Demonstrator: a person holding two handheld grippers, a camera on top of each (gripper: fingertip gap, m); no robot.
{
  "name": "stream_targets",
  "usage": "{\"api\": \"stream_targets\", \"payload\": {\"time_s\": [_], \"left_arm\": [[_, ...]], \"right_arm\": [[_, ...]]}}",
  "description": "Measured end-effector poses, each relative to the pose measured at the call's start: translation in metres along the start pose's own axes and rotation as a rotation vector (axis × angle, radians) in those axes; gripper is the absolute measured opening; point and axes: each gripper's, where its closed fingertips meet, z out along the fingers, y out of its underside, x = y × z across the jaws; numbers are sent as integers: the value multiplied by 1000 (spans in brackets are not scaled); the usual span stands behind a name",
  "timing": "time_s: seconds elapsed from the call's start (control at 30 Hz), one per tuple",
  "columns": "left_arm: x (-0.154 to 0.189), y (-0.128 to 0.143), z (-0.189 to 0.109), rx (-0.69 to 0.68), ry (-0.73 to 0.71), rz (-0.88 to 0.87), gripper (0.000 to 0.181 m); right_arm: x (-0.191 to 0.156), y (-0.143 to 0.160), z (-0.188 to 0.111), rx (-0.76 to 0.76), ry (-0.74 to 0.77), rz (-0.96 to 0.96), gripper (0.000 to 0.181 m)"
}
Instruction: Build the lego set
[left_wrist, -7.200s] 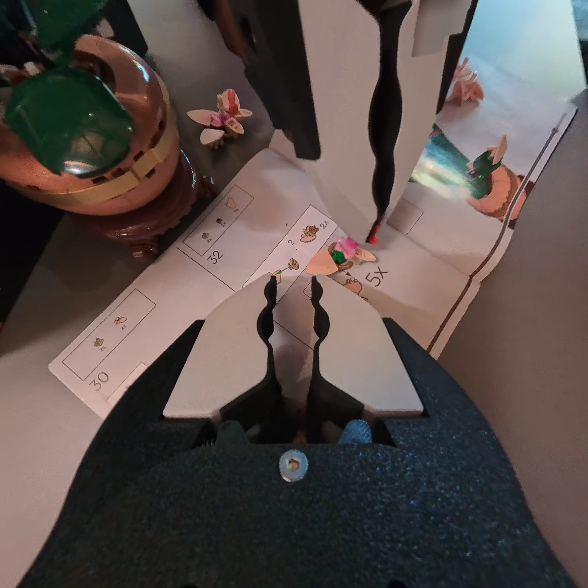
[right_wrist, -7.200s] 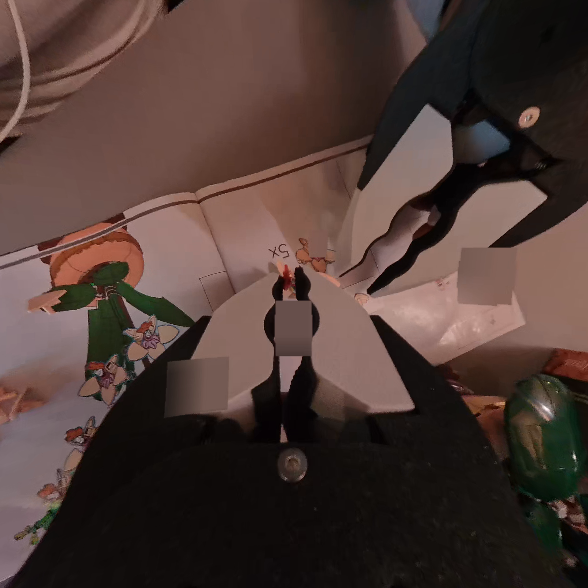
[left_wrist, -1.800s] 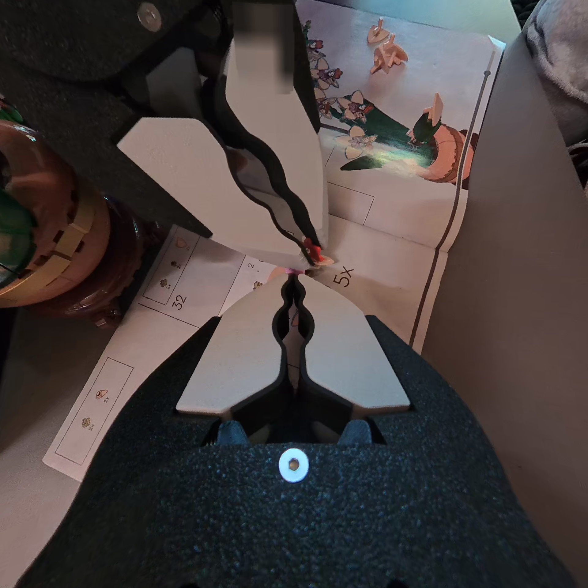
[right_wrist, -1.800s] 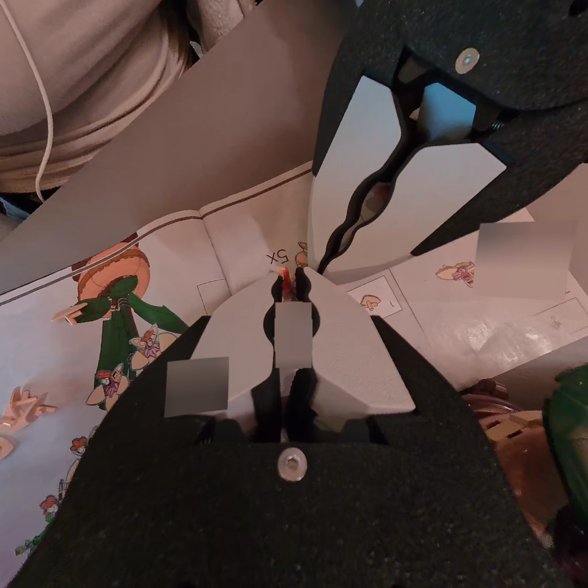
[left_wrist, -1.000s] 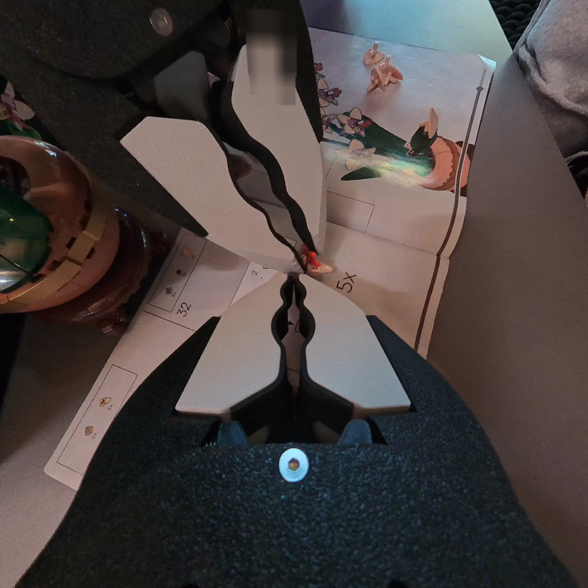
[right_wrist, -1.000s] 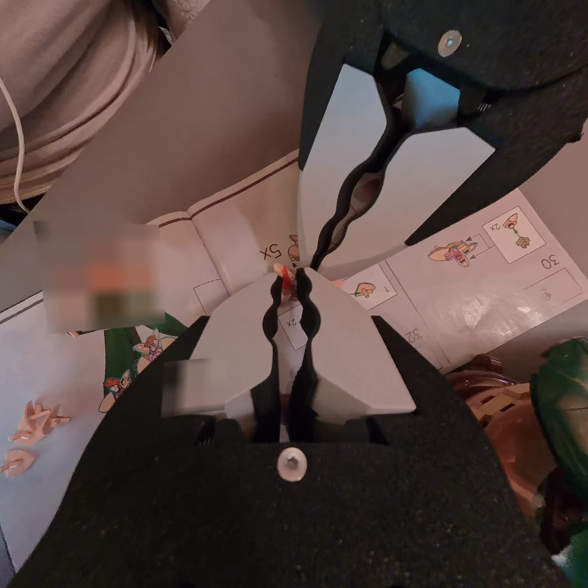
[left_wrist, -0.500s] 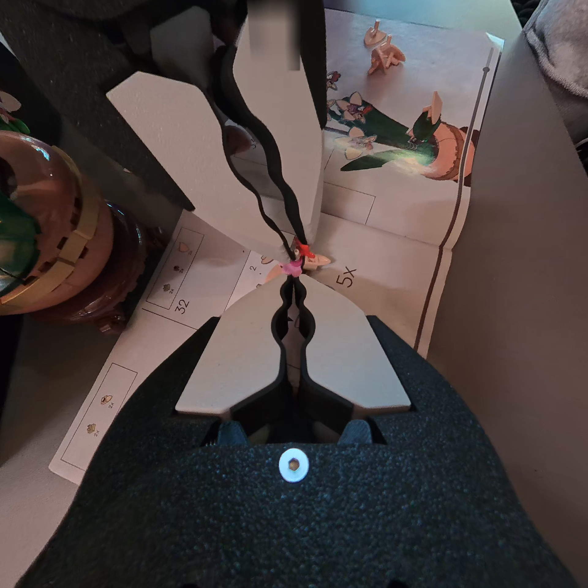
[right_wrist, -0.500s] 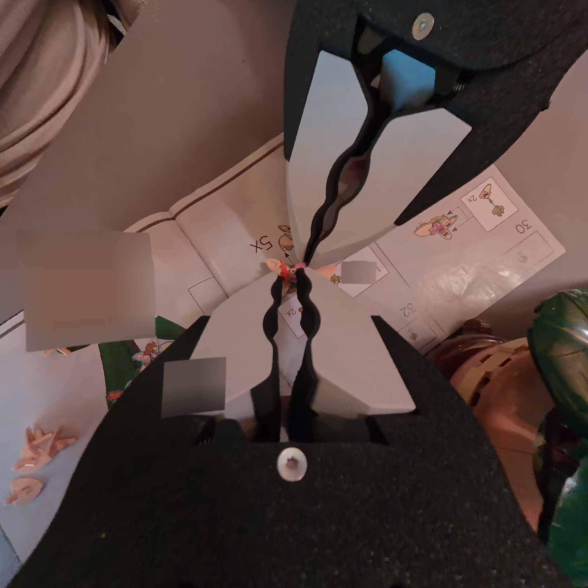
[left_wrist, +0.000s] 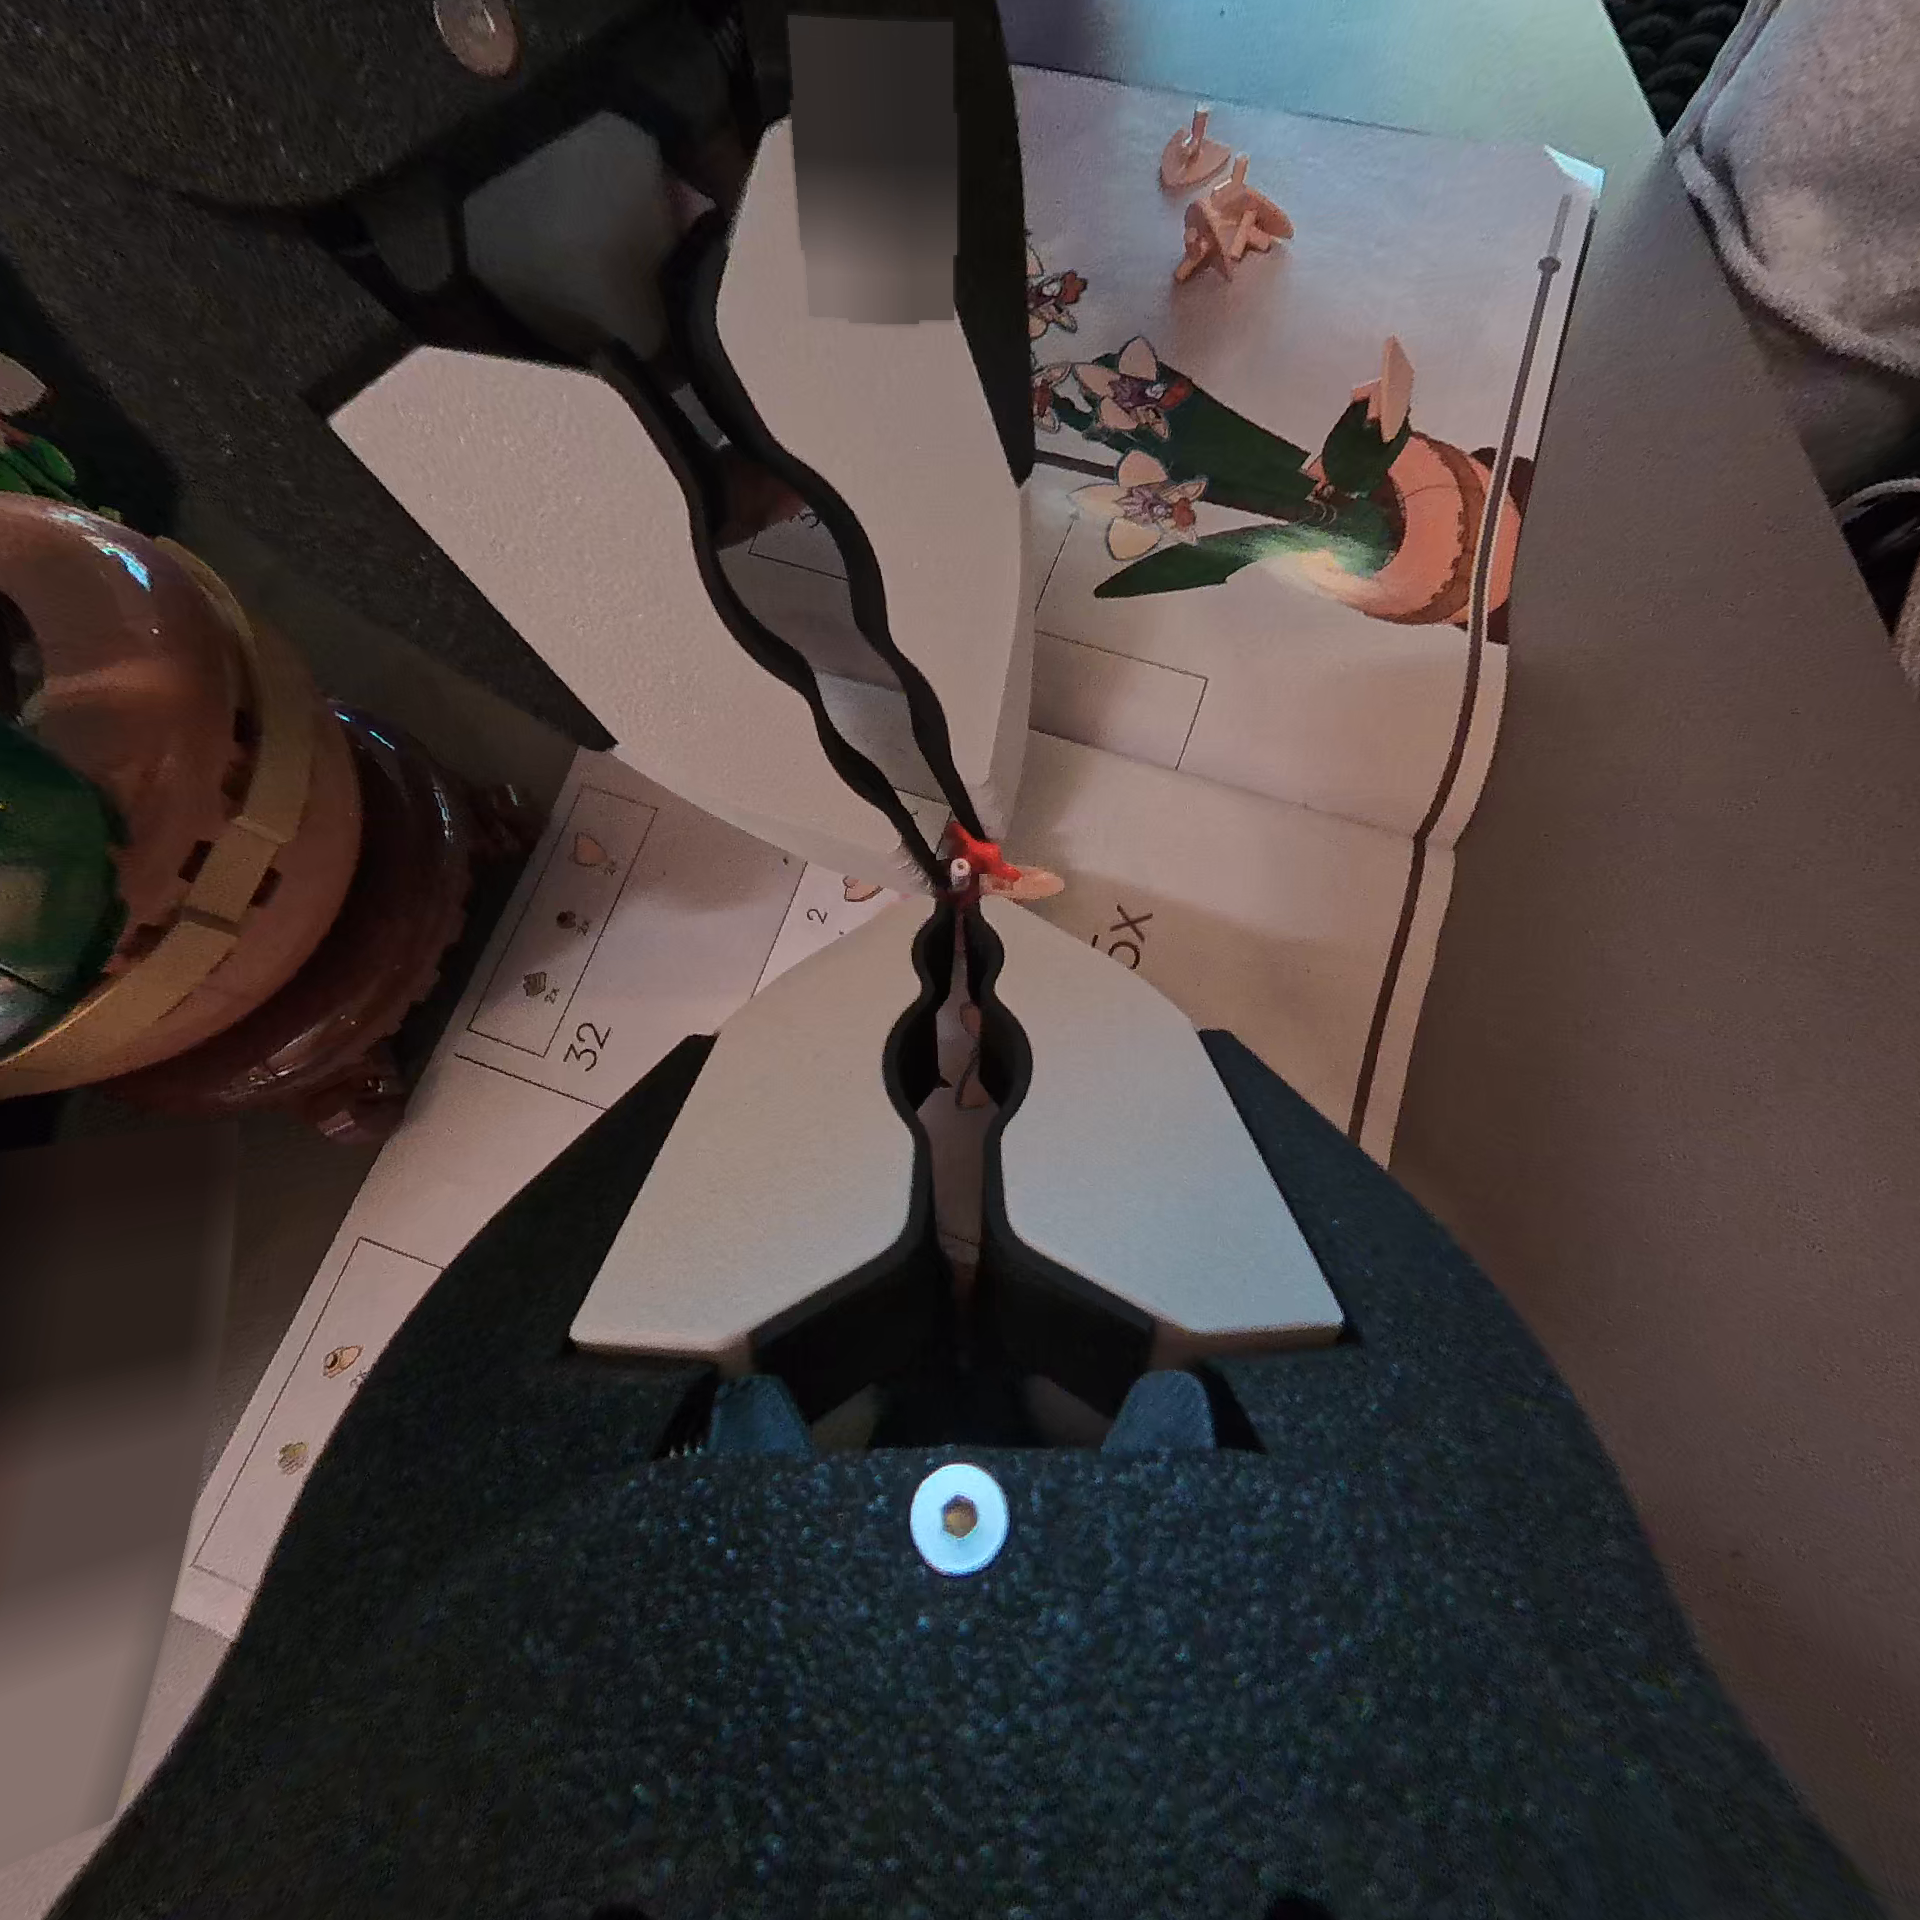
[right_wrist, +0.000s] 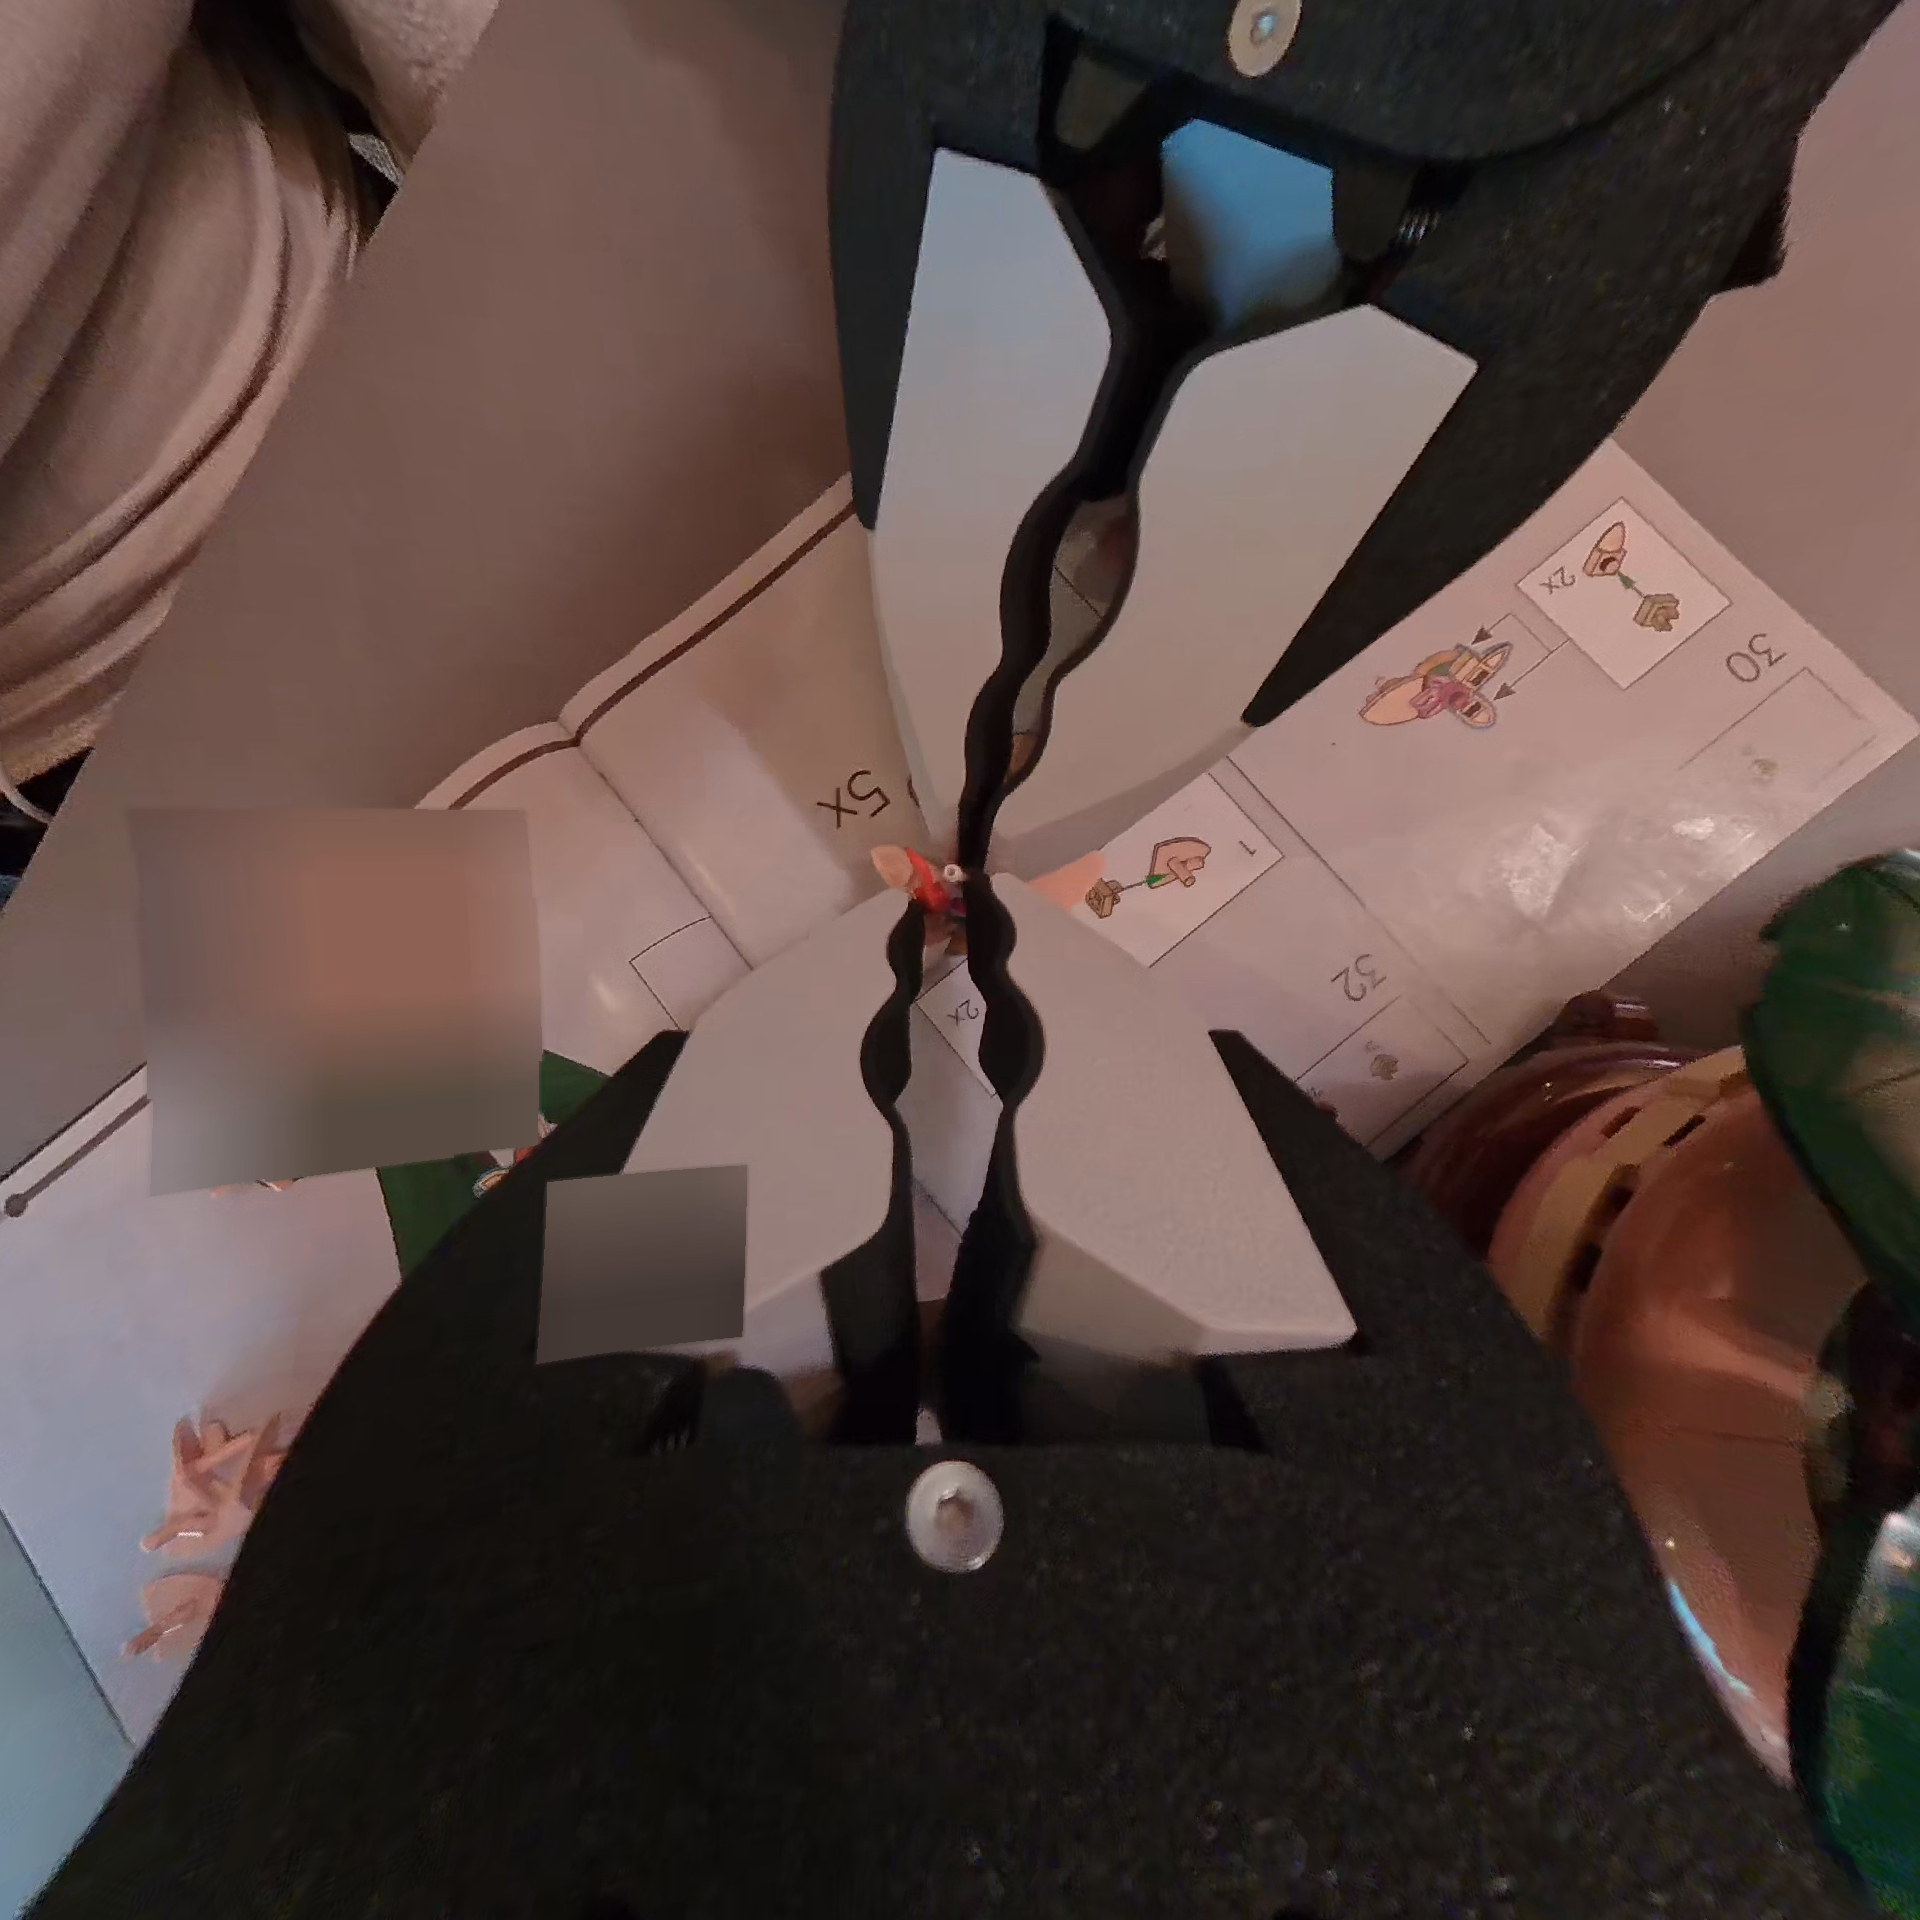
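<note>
Up close: left gripper (left_wrist: 961, 914) and right gripper (right_wrist: 943, 914), tip to tip, both pinching tiny flower (left_wrist: 982, 871): red centre, tan petals, above booklet (left_wrist: 1299, 727).

Each camera sits just behind its own gripper, looking forward and down along the two fingers at very close range. The left wrist view has the left gripper (left_wrist: 961, 914) rising from 6 o'clock and the right gripper (left_wrist: 940, 857) entering from 11 o'clock. The right wrist view has the right gripper (right_wrist: 940, 920) at 6 o'clock and the left gripper (right_wrist: 971, 862) coming down from 1 o'clock, so the cameras face each other. Both share the fingertip meeting point at frame centre, the open instruction booklet (left_wrist: 1299, 727) (right_wrist: 1455, 831) beneath, and the brown lego pot (left_wrist: 208, 831) (right_wrist: 1662, 1247), at 9 o'clock in the left view and 4 o'clock in the right.
</note>
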Motion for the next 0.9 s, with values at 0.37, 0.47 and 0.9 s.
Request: {"api": "stream_targets", "payload": {"time_s": [0.37,0.47,0.9], "left_arm": [[0,1,0,-54,69,-141,0],[-1,1,0,-72,80,-169,0],[-1,0,1,-144,158,-309,0]], "right_arm": [[0,-1,2,27,-20,74,7],[0,1,1,35,-40,112,7],[-1,6,2,26,-39,135,6]]}}
